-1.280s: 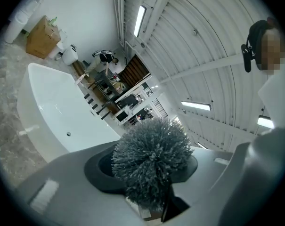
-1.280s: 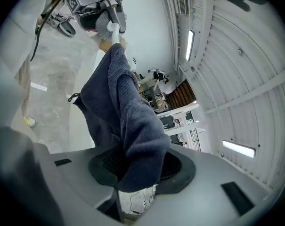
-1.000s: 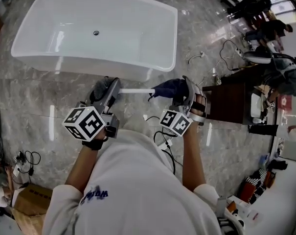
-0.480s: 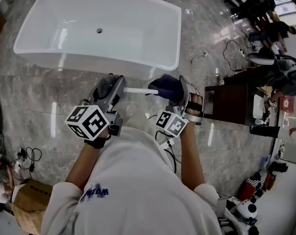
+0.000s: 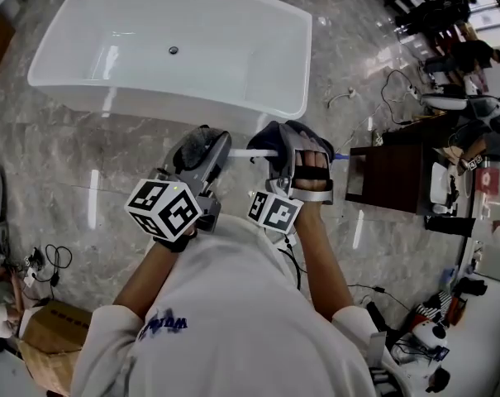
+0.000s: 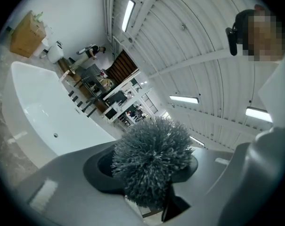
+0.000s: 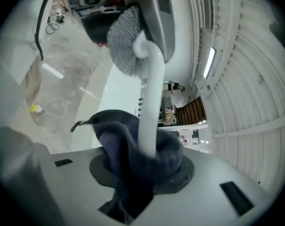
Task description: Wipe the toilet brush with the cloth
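My left claw [image 5: 203, 159] is clamped tight on the toilet brush [image 5: 248, 151], a white plastic rod with a round grey bristle head [image 6: 154, 161]. In the left gripper view that bristle ball fills the gap between my jaws, and both press on it. Seen from above, the brush lies level in front of me. Its bristles sit at nine o'clock in my left jaws, and the rod runs toward three o'clock into my right claw [image 5: 289, 149].

My right claw carries the dark blue, soft fabric cloth [image 7: 133, 159], bunched between its jaws and folded round the white handle [image 7: 149, 102]. These jaws stand narrow and are closing, with the pads pressing the cloth against the rod. In the right gripper view the handle rises out of the cloth toward twelve o'clock. It ends in the grey bristles, beside my left claw's grey jaw.

At twelve o'clock of both claws stands the glossy white rectangular bathtub [image 5: 150, 106] on the grey marble floor [image 5: 51, 164]. I hold the brush over the floor, just short of the tub's near wall. At three o'clock stands a dark brown wooden cabinet [image 5: 394, 176].
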Action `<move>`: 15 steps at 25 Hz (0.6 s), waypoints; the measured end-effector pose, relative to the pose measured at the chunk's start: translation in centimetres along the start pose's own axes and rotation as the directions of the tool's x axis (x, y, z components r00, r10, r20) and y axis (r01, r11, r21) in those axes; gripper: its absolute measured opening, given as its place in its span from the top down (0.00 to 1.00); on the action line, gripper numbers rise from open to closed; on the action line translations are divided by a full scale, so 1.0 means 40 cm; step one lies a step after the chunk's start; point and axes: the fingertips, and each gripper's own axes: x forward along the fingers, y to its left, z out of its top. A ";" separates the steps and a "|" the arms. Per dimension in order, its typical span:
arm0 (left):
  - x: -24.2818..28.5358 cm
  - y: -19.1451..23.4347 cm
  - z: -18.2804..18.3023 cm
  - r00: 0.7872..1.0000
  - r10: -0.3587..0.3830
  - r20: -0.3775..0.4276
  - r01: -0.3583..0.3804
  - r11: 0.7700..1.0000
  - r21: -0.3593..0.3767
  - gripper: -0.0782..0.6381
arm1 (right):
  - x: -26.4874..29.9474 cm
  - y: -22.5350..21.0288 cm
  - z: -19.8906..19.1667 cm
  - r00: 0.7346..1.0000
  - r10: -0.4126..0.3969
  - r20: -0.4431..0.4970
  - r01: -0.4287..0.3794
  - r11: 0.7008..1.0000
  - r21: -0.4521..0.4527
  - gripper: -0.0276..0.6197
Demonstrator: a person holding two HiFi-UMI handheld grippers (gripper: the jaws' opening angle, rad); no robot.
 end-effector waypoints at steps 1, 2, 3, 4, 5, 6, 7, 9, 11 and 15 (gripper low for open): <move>0.004 -0.014 -0.005 1.000 -0.014 -0.010 0.014 1.000 0.017 0.61 | -0.010 0.006 0.038 0.999 0.006 0.036 -0.005 1.000 -0.017 0.76; 0.009 -0.029 -0.010 0.999 -0.030 -0.022 0.031 0.999 0.031 0.61 | -0.021 0.009 0.077 0.997 0.007 0.075 -0.005 1.000 -0.022 0.77; 0.015 -0.042 -0.015 0.998 -0.045 -0.033 0.046 0.998 0.040 0.61 | -0.030 0.009 0.112 0.994 0.005 0.107 -0.004 1.000 -0.015 0.80; 0.018 -0.050 -0.019 0.998 -0.053 -0.042 0.055 0.997 0.048 0.61 | -0.036 0.007 0.138 0.992 0.005 0.128 -0.005 1.000 -0.003 0.81; 0.018 -0.052 -0.019 0.998 -0.050 -0.047 0.053 0.997 0.055 0.61 | -0.038 0.006 0.155 0.990 0.008 0.140 -0.010 1.000 0.009 0.82; 0.015 -0.047 -0.016 0.998 -0.039 -0.046 0.042 0.997 0.058 0.61 | -0.039 0.008 0.162 0.989 0.013 0.144 -0.014 1.000 0.011 0.83; 0.010 -0.038 -0.012 0.999 -0.023 -0.040 0.025 0.998 0.051 0.61 | -0.039 0.011 0.164 0.989 0.015 0.144 -0.015 1.000 0.001 0.82; -0.002 -0.011 -0.006 1.000 0.013 -0.016 -0.013 1.000 0.011 0.61 | -0.038 0.022 0.160 0.991 0.029 0.133 -0.026 0.999 -0.025 0.73; -0.012 0.015 0.004 0.999 0.041 0.011 -0.041 0.999 -0.034 0.62 | -0.036 0.034 0.146 0.993 0.070 0.099 -0.066 0.997 -0.040 0.48; -0.029 0.033 0.026 0.997 0.065 0.047 -0.062 0.997 -0.053 0.62 | -0.045 0.033 0.075 0.997 0.079 0.008 -0.079 0.996 -0.041 0.43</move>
